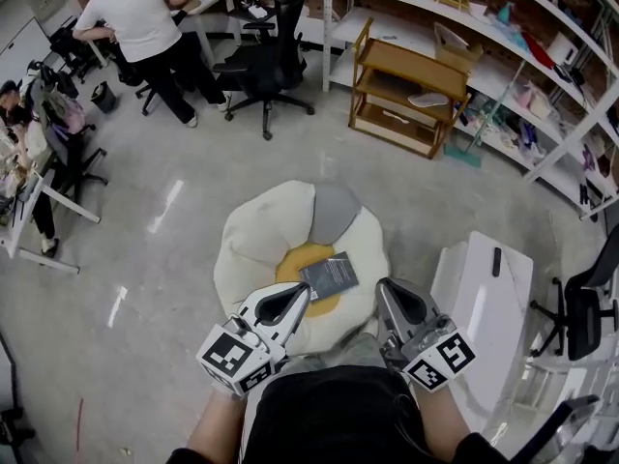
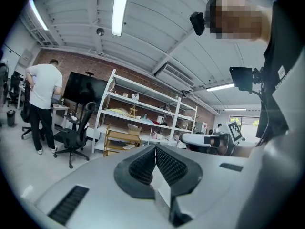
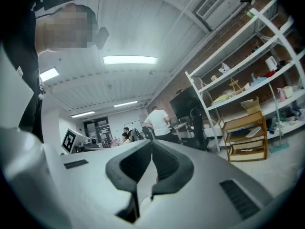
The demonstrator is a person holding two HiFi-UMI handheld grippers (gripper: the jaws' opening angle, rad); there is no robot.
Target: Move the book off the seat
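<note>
A dark book [image 1: 329,275], its cover print too small to read, lies on the egg-shaped beanbag seat [image 1: 256,240], on its yellow centre, near the left gripper [image 1: 305,288] and right gripper [image 1: 384,284], each with jaws together on nothing.

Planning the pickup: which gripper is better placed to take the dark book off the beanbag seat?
Probably the left. The left gripper has its tip beside the near corner of the dark grey book on the cream-and-yellow beanbag seat; the right gripper stands clear of it. Both are shut.
</note>
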